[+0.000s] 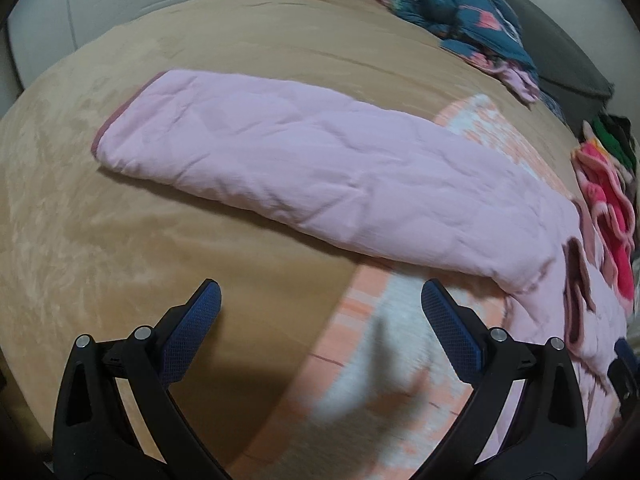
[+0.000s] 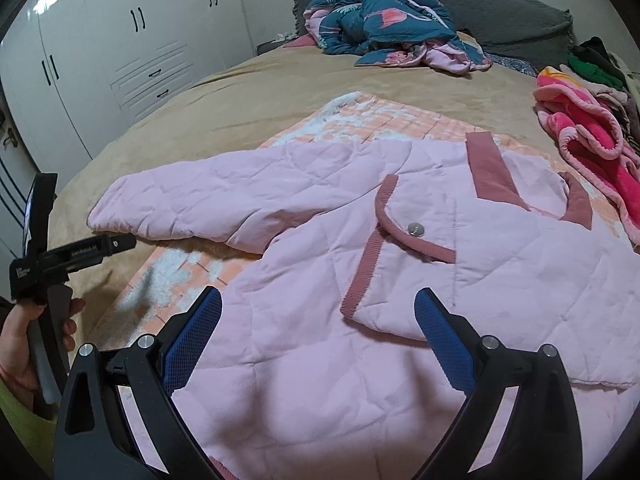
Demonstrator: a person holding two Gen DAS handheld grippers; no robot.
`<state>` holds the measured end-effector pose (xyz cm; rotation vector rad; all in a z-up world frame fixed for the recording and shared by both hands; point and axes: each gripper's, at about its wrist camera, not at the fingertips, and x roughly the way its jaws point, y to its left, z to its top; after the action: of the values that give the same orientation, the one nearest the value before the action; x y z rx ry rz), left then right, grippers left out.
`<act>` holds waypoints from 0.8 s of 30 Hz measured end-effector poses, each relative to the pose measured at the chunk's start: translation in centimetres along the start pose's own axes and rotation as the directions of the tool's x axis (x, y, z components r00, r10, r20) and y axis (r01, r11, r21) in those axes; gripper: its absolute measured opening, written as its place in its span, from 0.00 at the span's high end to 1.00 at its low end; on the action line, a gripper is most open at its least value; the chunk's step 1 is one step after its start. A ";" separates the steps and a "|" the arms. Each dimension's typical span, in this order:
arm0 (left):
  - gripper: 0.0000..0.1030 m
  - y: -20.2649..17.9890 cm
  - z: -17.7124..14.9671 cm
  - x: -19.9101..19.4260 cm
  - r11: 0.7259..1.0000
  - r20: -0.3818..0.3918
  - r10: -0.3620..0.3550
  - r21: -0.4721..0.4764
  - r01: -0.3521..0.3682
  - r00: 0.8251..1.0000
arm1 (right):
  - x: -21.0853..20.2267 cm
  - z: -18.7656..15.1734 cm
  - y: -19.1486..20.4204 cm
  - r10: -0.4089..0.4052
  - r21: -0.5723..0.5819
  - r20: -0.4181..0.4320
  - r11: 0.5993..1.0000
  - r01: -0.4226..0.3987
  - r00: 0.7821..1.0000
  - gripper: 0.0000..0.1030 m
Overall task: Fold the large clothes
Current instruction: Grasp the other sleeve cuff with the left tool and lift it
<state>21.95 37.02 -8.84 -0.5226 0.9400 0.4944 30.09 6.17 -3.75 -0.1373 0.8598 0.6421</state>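
1. Both grippers are spread wide and hold nothing: your left gripper (image 1: 320, 292) hangs over the bed (image 1: 120, 220) just short of the sleeve, and your right gripper (image 2: 318, 300) hovers over the lower front of the jacket (image 2: 500, 272).
2. That jacket, pink and quilted, lies flat and face up on a peach checked blanket (image 2: 384, 120) on the bed, with one sleeve (image 1: 280, 168) stretched out straight to the side and its cuff (image 1: 106, 130) farthest from the body.
3. Expect it to be soft and puffy, light for its bulk, probably with a rather slick shell; it will drape and sag from any pinch rather than hold a shape, and thick layers may spring back after a fold.
4. Take hold, I would judge, at firm edges: the cuff trim with your left, and the hem or the ribbed trim by the pocket (image 2: 400, 264) with your right. A bite in mid-panel is likely to catch only the top layer.
5. Avoid clamping on the snap (image 2: 415, 228).
6. Your left hand (image 2: 24, 344), seen from the right wrist, grips its handle low at the bed's edge with the tool pointing toward the sleeve.
7. Both tools tilt down at the fabric at a shallow angle, with neither touching it as far as I can tell.
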 end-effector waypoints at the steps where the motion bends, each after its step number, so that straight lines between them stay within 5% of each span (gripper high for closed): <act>1: 0.09 0.4 0.2 0.2 1.000 -0.002 -0.001 -0.013 0.001 1.000 | 0.2 0.0 0.1 -0.003 -0.002 -0.001 1.000 0.003 1.000 0.06; 16: 0.11 6.5 3.0 3.5 0.957 -0.007 -0.058 -0.286 0.054 0.998 | -0.2 -0.6 -0.5 -0.057 -0.037 0.036 0.998 0.059 0.998 0.06; 24: 0.43 7.0 5.5 4.2 0.947 0.019 -0.037 -0.318 0.041 0.999 | -1.1 -1.0 -3.3 -0.097 0.011 0.045 0.995 0.097 0.994 0.06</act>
<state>23.19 46.49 -11.21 -0.8283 0.8391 0.6177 30.79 2.63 -4.03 -0.1555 0.8069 0.5486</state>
